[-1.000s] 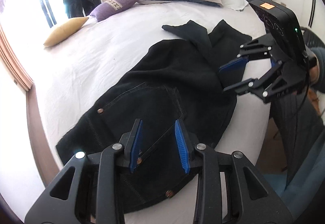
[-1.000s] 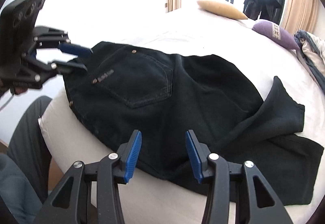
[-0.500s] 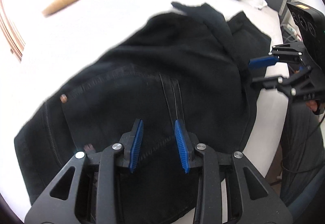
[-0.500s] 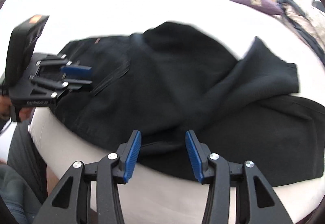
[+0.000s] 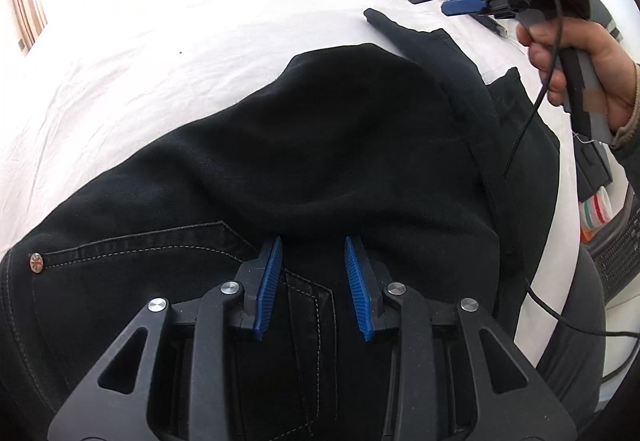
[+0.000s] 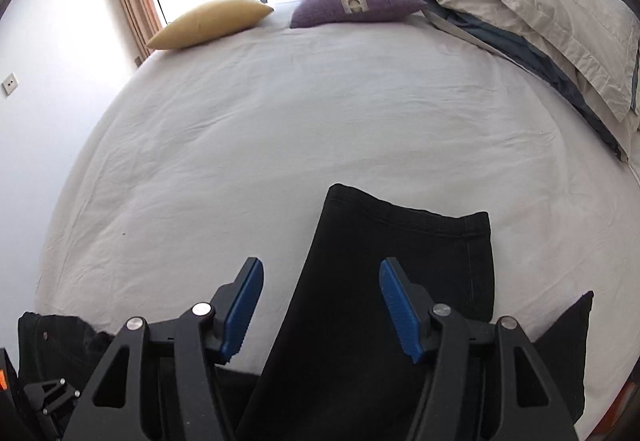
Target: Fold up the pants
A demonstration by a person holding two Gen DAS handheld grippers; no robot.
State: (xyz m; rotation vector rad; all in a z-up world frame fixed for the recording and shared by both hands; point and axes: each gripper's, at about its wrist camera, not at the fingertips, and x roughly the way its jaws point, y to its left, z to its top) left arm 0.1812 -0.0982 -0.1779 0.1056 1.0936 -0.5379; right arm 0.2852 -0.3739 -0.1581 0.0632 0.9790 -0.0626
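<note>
Black pants point(image 5: 328, 161) lie crumpled across the white bed point(image 5: 160, 41), waist and rivet pocket nearest me in the left wrist view. My left gripper point(image 5: 314, 247) is open, its blue pads just above the seat seam. My right gripper point(image 5: 446, 7) shows at the top right of that view, seen from the side, hovering over the leg ends. In the right wrist view my right gripper point(image 6: 322, 273) is open wide, straddling a pant leg point(image 6: 380, 281) whose hem points toward the pillows. The other leg's corner point(image 6: 572, 325) shows at the right.
A yellow cushion point(image 6: 212, 23) and a purple cushion point(image 6: 356, 3) lie at the far side of the bed. A folded beige duvet point(image 6: 532, 13) is piled at the head. The bed edge and a person's leg point(image 5: 576, 321) are at the right.
My left gripper has moved lower and closer over the waist. My right gripper has swung round over the leg ends, faces the pillows, and has opened wider.
</note>
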